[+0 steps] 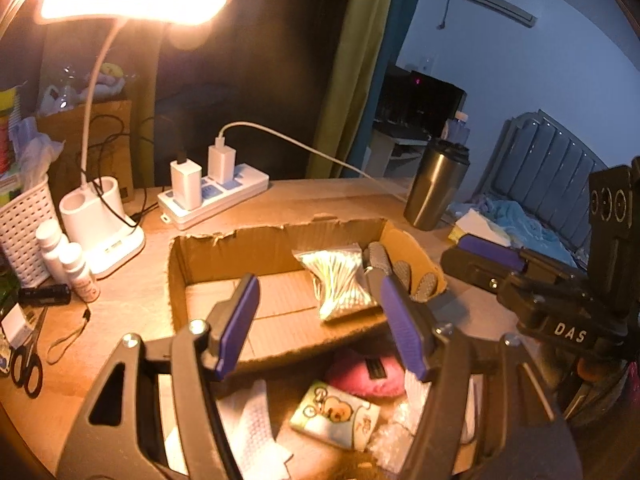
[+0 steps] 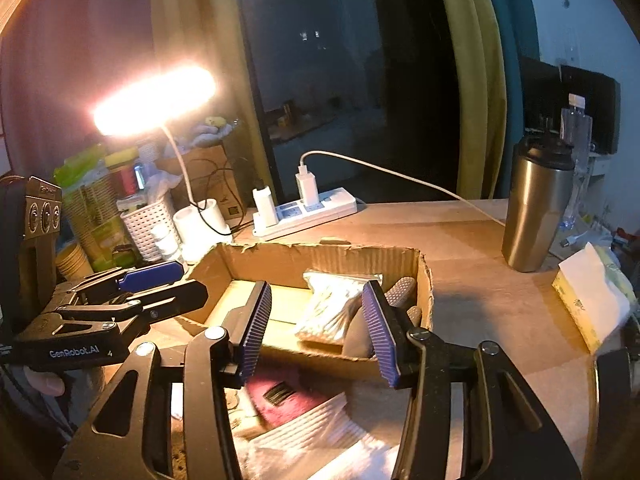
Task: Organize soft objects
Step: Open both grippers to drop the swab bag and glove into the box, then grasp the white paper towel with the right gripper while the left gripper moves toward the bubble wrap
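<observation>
While both the left gripper (image 1: 320, 320) and right gripper (image 2: 320, 328) gaped wide and empty, reaching the pink plush pad (image 1: 366, 372) risked snagging the torn brown cardboard box (image 1: 280, 240) at its near edge.

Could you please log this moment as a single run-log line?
left gripper: open, empty | right gripper: open, empty | cardboard box: cotton swab bag inside | pink plush: outside box

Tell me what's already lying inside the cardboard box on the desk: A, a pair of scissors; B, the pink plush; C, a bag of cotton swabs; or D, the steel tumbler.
C: the clear bag of cotton swabs lies on the floor of the cardboard box, toward its right end, with both hand-held grippers open and empty in front of it.
</observation>
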{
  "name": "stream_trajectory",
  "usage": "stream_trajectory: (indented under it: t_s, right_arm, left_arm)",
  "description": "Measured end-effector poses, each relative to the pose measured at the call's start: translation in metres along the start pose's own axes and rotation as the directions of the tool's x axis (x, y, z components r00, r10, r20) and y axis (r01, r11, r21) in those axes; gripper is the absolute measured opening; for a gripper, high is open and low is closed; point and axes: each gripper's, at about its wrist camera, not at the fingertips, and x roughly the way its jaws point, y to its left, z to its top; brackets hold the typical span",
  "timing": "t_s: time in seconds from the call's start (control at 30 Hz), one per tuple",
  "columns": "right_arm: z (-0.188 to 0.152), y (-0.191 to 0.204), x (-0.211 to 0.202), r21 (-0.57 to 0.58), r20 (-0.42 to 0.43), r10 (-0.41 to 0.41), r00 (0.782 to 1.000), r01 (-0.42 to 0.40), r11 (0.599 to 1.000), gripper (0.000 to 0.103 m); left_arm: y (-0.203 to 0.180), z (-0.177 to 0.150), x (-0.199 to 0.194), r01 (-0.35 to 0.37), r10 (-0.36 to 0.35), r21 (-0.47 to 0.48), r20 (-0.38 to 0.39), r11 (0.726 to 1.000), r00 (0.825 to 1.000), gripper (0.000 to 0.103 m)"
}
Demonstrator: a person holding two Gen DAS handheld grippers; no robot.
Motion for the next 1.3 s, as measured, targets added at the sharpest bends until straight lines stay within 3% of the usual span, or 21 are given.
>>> stream_trajectory:
  t_s: [0.73,1.3]
  right_arm:
    - [-0.036,0.036,-0.032,-0.012,-0.026,-0.047,0.999,0.047,0.999,0.058]
    - [-0.098,0.013,-0.023,0.075,-0.156,-0.132,0.979,0.145,0.987,0.058]
  left_arm:
    - [0.014,-0.040,-0.044,0.010,-0.010,-0.031,0.012,0.999,1.000,0.070]
    - [0.010,-0.083,-0.046,0.012,-0.014,-0.036,-0.051,0.999,0.999,0.071]
